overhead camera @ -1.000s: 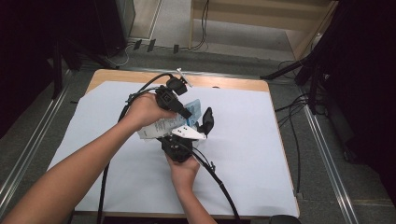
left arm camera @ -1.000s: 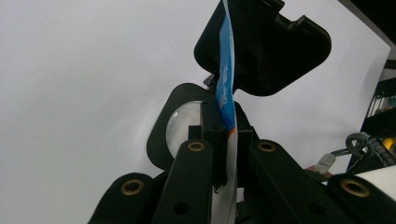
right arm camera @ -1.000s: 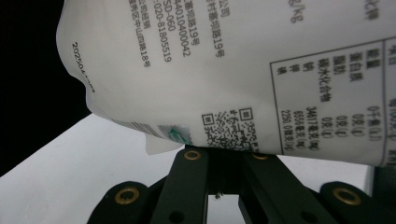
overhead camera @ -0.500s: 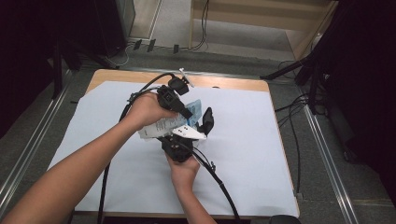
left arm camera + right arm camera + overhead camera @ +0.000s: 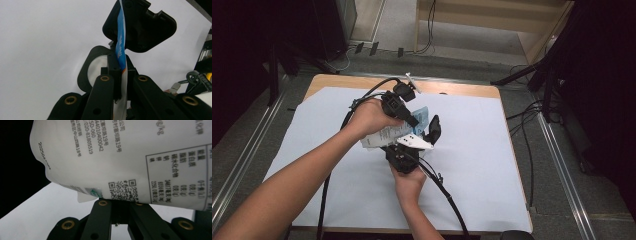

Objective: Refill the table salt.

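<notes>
A white packet (image 5: 379,136) with a blue end and black print hangs over the middle of the table between both hands. My left gripper (image 5: 414,120) comes from the left and is shut on the packet's thin blue-and-white edge (image 5: 120,42). In the left gripper view the left gripper (image 5: 120,72) shows its jaws pinched together on that edge. My right gripper (image 5: 432,131) points away from the person, held from below. In the right gripper view the packet (image 5: 125,157) shows its printed back and a QR code, with the right gripper (image 5: 120,203) shut on its lower edge.
White paper (image 5: 482,155) covers the wooden table (image 5: 452,89). A small white clip (image 5: 409,77) lies at the far edge. Black cables (image 5: 447,195) trail from the grippers toward the near edge. Metal rails and dark stands flank the table.
</notes>
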`<action>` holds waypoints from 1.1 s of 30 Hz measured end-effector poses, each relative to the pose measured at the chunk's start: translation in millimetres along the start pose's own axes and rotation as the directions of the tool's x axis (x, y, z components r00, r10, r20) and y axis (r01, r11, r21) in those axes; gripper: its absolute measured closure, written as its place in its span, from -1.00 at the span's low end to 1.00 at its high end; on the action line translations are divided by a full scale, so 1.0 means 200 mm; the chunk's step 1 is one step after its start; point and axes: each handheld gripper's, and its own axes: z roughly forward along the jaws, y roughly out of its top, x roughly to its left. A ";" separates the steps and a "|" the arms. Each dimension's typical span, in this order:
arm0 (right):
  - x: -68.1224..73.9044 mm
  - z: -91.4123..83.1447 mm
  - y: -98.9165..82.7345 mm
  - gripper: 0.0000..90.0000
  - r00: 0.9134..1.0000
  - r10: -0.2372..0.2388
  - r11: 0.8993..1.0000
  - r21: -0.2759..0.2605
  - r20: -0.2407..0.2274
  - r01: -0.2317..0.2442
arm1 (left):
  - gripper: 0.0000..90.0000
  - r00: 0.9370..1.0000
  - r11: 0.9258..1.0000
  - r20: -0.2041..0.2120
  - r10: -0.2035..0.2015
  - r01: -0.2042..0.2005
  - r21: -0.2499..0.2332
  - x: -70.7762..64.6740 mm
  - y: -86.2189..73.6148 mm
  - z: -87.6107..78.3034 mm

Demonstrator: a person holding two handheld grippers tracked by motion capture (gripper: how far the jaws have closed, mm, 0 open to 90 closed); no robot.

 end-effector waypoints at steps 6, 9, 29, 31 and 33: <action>0.00 -0.01 0.01 1.00 1.000 0.001 1.000 -0.001 0.003 -0.001 | 1.00 1.000 1.000 -0.001 0.002 -0.002 0.006 0.00 0.01 0.00; 0.00 -0.01 0.01 1.00 1.000 0.000 1.000 -0.003 0.004 0.000 | 1.00 1.000 1.000 0.002 0.002 -0.002 0.011 -0.01 0.02 0.00; 0.00 -0.01 0.01 1.00 1.000 0.006 1.000 -0.011 0.001 -0.006 | 1.00 1.000 0.999 -0.006 0.004 -0.004 0.037 -0.01 0.03 0.01; 0.00 -0.01 0.01 1.00 1.000 0.007 1.000 -0.012 0.000 -0.007 | 1.00 1.000 0.999 -0.012 0.005 -0.005 0.038 -0.02 0.03 0.01; 0.00 -0.01 0.01 1.00 1.000 0.010 1.000 -0.013 -0.001 -0.010 | 1.00 1.000 0.999 -0.013 0.008 -0.007 0.042 -0.02 0.03 0.01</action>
